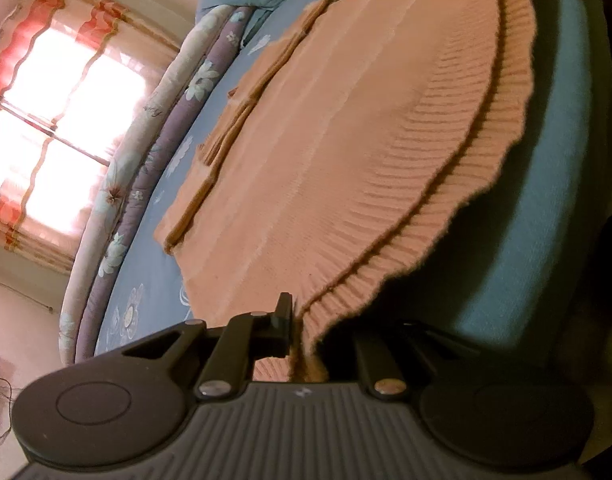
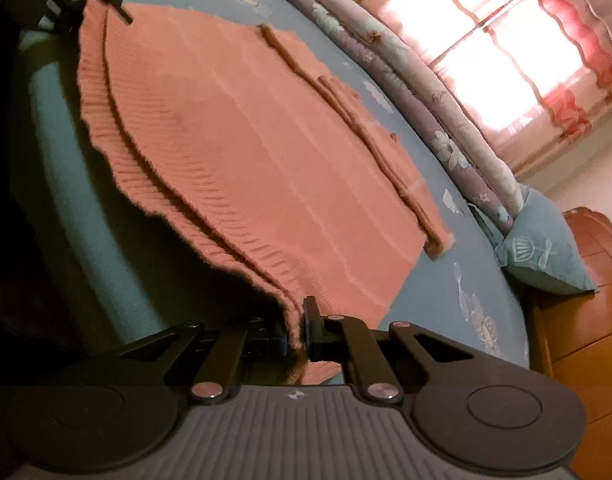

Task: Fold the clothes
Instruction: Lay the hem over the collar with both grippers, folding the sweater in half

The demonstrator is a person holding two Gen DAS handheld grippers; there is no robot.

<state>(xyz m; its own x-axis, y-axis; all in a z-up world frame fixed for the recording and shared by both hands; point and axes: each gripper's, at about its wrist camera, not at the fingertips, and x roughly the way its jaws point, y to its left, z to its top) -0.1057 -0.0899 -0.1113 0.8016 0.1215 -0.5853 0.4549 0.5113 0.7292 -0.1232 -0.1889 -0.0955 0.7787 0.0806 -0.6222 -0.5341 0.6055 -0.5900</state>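
While level, both grippers [image 1: 302, 332] [image 2: 296, 330] pinch sweater [image 1: 346, 140] hem.

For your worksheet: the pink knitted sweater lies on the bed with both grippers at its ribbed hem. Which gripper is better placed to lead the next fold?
Neither clearly. The left gripper and right gripper each pinch a corner of the sweater at its ribbed hem, which is lifted off the bed, so moving both together seems likeliest.

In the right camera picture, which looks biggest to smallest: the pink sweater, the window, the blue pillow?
1. Sweater, by far.
2. Window.
3. Pillow.
The sweater lies nearest the camera, so its real lead is unsure.
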